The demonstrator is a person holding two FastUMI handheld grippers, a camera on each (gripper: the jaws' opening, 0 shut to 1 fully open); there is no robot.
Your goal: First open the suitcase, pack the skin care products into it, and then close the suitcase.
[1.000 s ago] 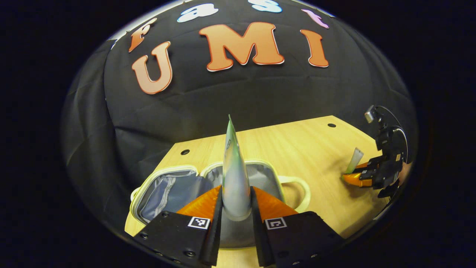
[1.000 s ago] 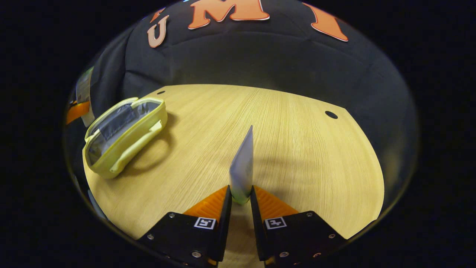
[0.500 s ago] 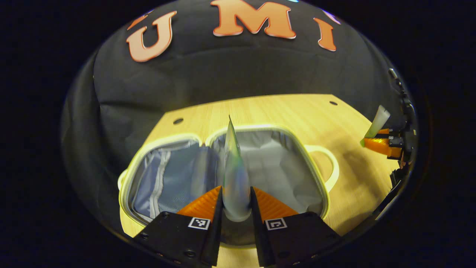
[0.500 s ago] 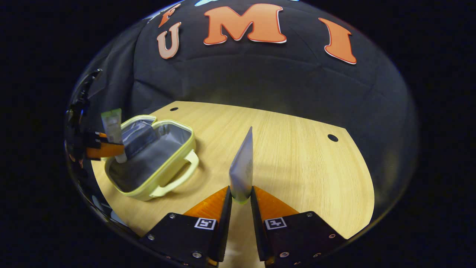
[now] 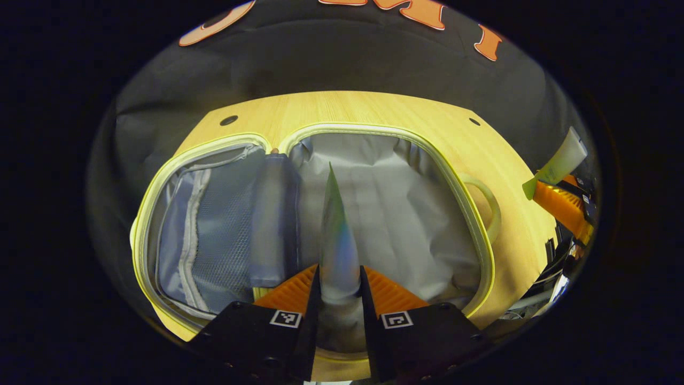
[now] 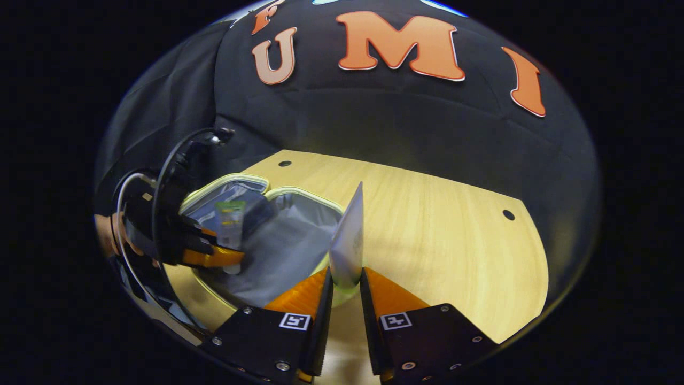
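Observation:
The pale-yellow suitcase (image 5: 368, 127) lies open on the table, showing grey lining and a mesh pocket (image 5: 219, 224) in its left half. My left gripper (image 5: 340, 283) is shut on a green-and-white tube (image 5: 335, 240), which it holds over the right half. My right gripper (image 6: 346, 289) is shut on a whitish tube (image 6: 348, 240) just right of the suitcase (image 6: 304, 193). In the right gripper view the left gripper (image 6: 214, 256) hangs over the case with its tube (image 6: 231, 220). In the left gripper view the right gripper (image 5: 564, 206) and its tube (image 5: 561, 160) sit at the far right.
The wooden table (image 6: 454, 240) has small round holes (image 6: 508, 215) near its back edge. A loop handle (image 5: 489, 206) sticks out from the case's right side. A cable (image 6: 160, 176) arcs over the left gripper, and a hand (image 6: 109, 238) holds it.
My left gripper has moved forward and down over the open case with its tube. My right gripper has carried its tube leftward, close to the case's right edge.

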